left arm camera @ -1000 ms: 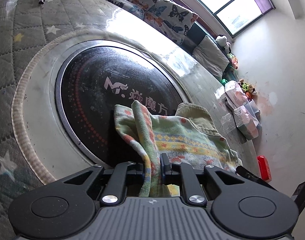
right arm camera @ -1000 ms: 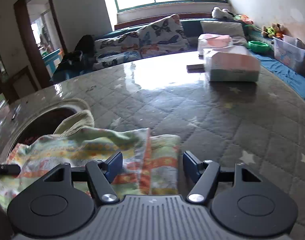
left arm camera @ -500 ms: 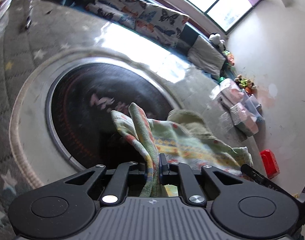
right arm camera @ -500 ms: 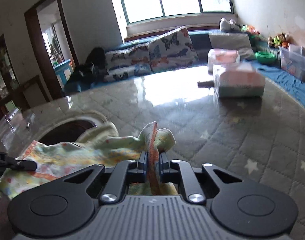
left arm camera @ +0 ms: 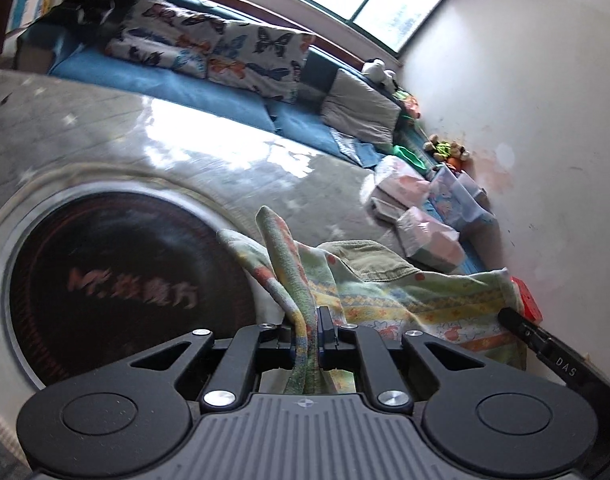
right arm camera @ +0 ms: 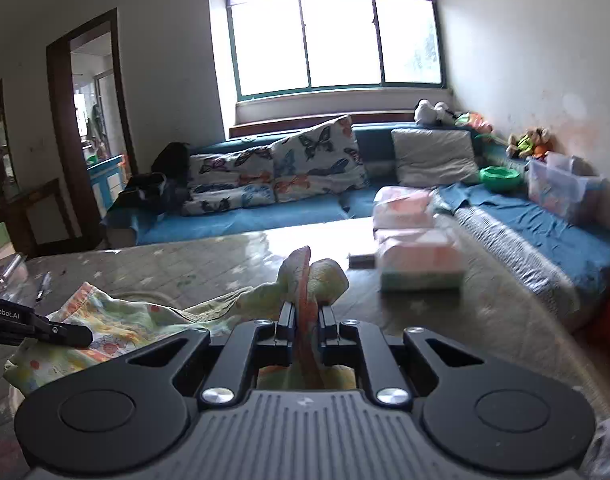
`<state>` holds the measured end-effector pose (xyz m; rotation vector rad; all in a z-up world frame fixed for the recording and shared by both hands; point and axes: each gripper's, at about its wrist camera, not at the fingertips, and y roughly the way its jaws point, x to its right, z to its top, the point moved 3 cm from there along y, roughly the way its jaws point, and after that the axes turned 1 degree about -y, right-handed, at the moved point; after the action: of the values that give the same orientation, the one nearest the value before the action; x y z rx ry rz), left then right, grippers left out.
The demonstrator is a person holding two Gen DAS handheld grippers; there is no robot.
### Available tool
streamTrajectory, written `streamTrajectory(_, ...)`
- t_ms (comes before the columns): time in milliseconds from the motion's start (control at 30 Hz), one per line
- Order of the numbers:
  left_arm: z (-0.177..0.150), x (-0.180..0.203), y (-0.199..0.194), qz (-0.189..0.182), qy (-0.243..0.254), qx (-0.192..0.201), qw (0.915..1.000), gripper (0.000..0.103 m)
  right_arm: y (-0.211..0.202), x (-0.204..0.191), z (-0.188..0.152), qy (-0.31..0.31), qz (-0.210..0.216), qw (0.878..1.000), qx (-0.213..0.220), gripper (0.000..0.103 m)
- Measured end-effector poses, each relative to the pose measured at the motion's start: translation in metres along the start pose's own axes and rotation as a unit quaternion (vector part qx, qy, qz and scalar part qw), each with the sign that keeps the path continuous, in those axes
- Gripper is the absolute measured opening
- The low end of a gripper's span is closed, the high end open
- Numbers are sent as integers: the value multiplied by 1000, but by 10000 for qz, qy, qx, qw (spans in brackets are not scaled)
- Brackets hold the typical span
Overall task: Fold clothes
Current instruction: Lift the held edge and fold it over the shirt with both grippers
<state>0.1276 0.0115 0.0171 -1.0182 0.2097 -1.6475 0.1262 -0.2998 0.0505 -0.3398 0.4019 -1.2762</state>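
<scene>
We see two grippers, left gripper and right gripper, fingers each clamped on one patterned garment above one table.

Butterfly cushions, green bowl, tissue packs

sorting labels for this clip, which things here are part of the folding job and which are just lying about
Part of the job:
- patterned cloth, pinched by both claws
- left claw
- right claw
- olive garment under the cloth

Just lying about:
- tissue packs
- round black hob in the table
- butterfly cushions
- green bowl
- soft toys
</scene>
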Motion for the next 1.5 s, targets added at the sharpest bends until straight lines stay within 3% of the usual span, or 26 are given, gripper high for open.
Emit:
streamTrajectory(567, 34, 67, 36, 72, 656, 18, 9978, 10, -4, 38, 37, 25, -414, 9987, 299, 10)
streamTrajectory(1500, 41, 95, 60, 280, 1087, -4, 9937, 10, 7, 54, 47, 23, -666, 9972, 339, 10)
